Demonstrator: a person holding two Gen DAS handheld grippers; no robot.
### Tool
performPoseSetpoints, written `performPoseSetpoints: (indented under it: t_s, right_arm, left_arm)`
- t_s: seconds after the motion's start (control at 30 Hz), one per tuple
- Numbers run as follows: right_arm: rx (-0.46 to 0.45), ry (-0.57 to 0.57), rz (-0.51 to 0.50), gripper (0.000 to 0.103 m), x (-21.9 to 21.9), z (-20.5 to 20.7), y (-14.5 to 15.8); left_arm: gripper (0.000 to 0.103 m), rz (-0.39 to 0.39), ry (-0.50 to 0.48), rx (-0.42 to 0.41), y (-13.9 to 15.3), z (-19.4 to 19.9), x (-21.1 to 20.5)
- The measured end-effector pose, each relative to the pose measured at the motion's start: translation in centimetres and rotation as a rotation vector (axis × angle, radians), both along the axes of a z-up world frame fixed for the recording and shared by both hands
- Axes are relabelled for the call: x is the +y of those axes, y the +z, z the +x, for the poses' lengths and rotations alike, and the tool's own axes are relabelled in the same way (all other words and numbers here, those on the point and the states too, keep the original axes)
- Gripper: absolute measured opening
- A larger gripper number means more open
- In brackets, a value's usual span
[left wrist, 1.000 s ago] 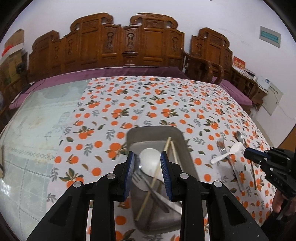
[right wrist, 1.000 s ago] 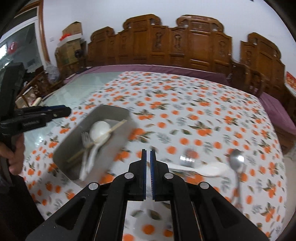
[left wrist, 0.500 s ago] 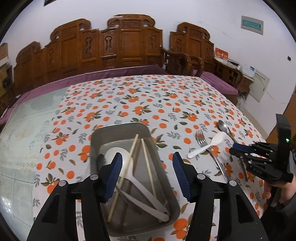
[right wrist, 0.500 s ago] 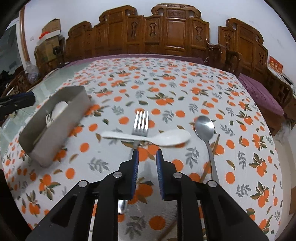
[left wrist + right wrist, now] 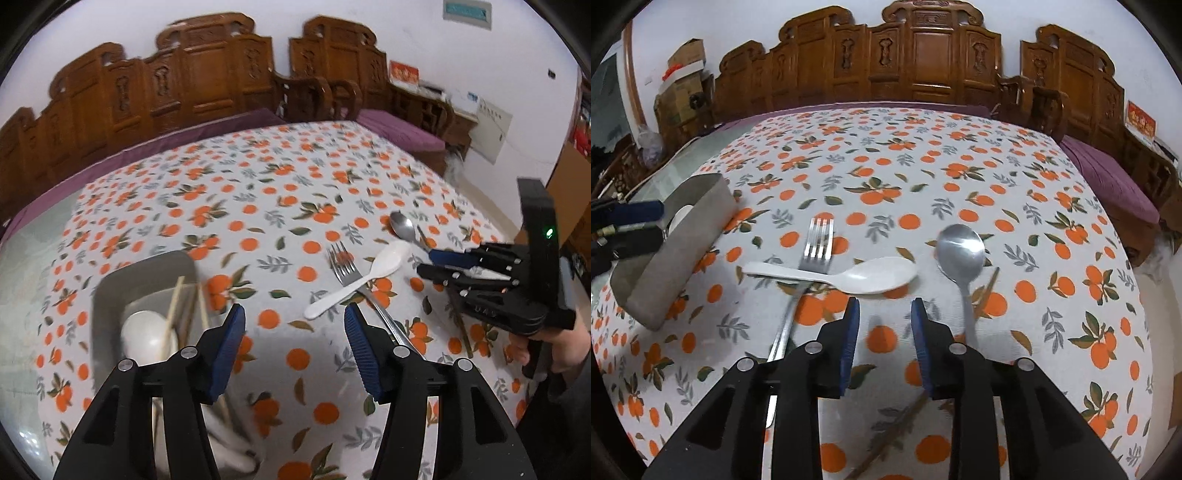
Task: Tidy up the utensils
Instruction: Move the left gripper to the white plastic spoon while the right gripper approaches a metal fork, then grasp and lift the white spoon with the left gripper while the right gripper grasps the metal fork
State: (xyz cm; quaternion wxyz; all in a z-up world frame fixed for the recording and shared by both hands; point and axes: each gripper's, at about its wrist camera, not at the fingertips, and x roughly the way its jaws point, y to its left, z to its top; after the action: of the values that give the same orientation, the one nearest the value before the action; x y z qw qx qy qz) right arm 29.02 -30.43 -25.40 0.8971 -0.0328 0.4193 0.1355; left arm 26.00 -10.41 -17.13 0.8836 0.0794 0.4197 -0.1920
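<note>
A grey metal tray (image 5: 144, 266) at the left holds a white spoon (image 5: 144, 332) and wooden chopsticks (image 5: 175, 306). My left gripper (image 5: 293, 314) hangs open over bare cloth just right of the tray, empty. On the cloth lie a white plastic spoon (image 5: 849, 275) across a metal fork (image 5: 816, 243), a steel spoon (image 5: 960, 247) and a brown chopstick (image 5: 988, 288). My right gripper (image 5: 884, 306) hovers just short of the white spoon's bowl. Its jaws are opening and nothing is between them. The tray (image 5: 679, 243) stands to its left.
The table wears an orange-print cloth (image 5: 280, 173). Carved wooden chairs (image 5: 923, 55) line the far side, with purple cushions (image 5: 1108, 181) at the right. Cardboard boxes (image 5: 683, 62) stand at the back left. A hand (image 5: 554, 350) holds the right gripper near the table's right edge.
My left gripper swung right, from above the tray to the cloth beside it, and its jaws widened. My right gripper came down toward the white spoon and went from shut to open.
</note>
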Motion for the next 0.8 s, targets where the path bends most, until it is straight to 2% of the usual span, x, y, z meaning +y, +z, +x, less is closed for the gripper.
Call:
performPoseSetpoints:
  t_s: [0.4, 0.53, 0.67, 0.8]
  right_arm:
    - [-0.019, -0.031, 0.053, 0.031, -2.6, 0.3, 0.8]
    - [-0.031, -0.032, 0.066, 0.031, -2.7, 0.2, 1.3]
    - [-0.037, -0.030, 0.078, 0.031, -2.6, 0.2, 1.5]
    - [-0.035, -0.029, 0.082, 0.031, -2.5, 0.2, 1.5]
  left_arm:
    - [0.044, 0.131, -0.150, 0.145, -4.6, 4.4, -6.8]
    - [0.036, 0.160, -0.178, 0.176, -5.8, 5.2, -8.0]
    - [0.034, 0.196, -0.190, 0.200, -6.6, 5.8, -8.5]
    - [0.033, 0.192, -0.222, 0.233, -6.8, 6.2, -9.1]
